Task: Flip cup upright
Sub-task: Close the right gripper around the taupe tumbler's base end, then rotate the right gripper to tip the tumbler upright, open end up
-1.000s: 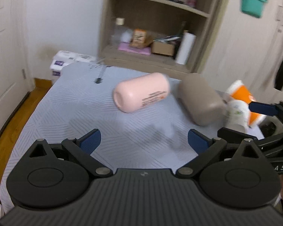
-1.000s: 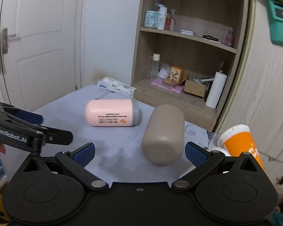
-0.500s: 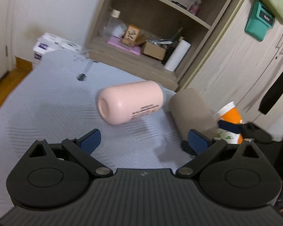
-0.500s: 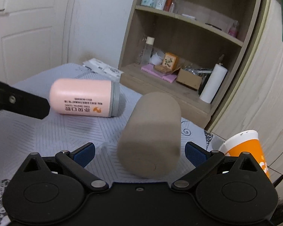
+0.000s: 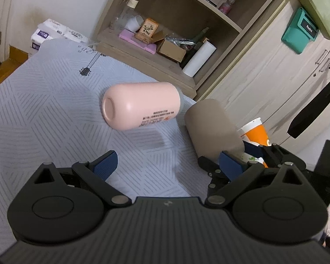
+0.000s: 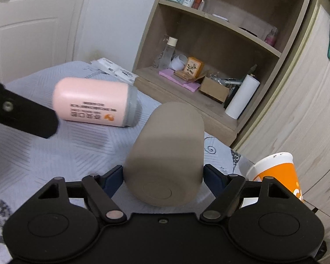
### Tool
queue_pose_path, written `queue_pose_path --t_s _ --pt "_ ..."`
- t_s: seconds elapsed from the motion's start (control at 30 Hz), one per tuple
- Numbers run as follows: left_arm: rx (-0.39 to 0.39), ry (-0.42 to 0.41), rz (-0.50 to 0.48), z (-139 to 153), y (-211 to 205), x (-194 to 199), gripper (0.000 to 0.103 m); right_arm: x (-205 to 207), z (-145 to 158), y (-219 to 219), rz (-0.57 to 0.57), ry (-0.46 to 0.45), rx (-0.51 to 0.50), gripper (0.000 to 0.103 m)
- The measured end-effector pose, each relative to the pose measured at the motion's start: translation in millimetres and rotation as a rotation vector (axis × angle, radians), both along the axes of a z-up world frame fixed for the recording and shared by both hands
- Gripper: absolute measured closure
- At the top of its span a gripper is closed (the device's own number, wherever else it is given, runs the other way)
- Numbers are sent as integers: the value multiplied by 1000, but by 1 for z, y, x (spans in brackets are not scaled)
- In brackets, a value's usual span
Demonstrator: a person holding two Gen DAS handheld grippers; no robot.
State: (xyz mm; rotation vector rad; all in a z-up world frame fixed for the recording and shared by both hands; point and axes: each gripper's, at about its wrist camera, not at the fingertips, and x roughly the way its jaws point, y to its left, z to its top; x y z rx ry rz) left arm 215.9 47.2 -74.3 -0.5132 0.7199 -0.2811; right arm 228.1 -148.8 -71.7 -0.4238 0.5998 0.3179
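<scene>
A taupe cup (image 6: 167,154) lies on its side on the grey patterned table cover (image 6: 44,154), its base toward my right gripper. My right gripper (image 6: 164,181) is open with its blue pads on either side of the cup's base end, not clearly pressing it. The cup also shows in the left wrist view (image 5: 211,127). A pink cup (image 5: 140,107) lies on its side to the left; it shows in the right wrist view (image 6: 94,102) too. My left gripper (image 5: 167,161) is open and empty, short of the pink cup.
An orange and white paper cup (image 6: 275,171) stands at the table's right edge. A wooden shelf unit (image 6: 209,50) with bottles, boxes and a white roll stands behind the table. A wardrobe (image 5: 275,70) is at the right, a door (image 6: 28,22) at the left.
My right gripper has moved forward until the taupe cup's base sits between its fingers. My left gripper has moved closer to the pink cup and tilted right.
</scene>
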Motion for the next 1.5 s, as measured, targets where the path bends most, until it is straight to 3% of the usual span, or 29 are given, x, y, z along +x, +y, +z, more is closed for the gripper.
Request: queue_pose_path --t_s 0.27,0.53,0.97,1.27,1.37,1.5 --pt "-18 -1 -41 10 -7 -17 3 -39 7 6 26 28 30 20" --pt "-52 26 -102 13 -10 -40 3 -80 18 -8 14 78 125 21" --pt "-110 123 -243 1 -45 -46 2 -118 6 -42 -62 238 309 20" --pt "-164 185 -282 -15 -60 -32 2 -114 5 -53 -59 286 378 20" --pt "-213 252 -317 -21 -57 -9 3 -103 9 -63 -55 352 455 12" --pt "-202 283 -340 -22 -56 4 3 -91 18 -72 -22 404 494 8"
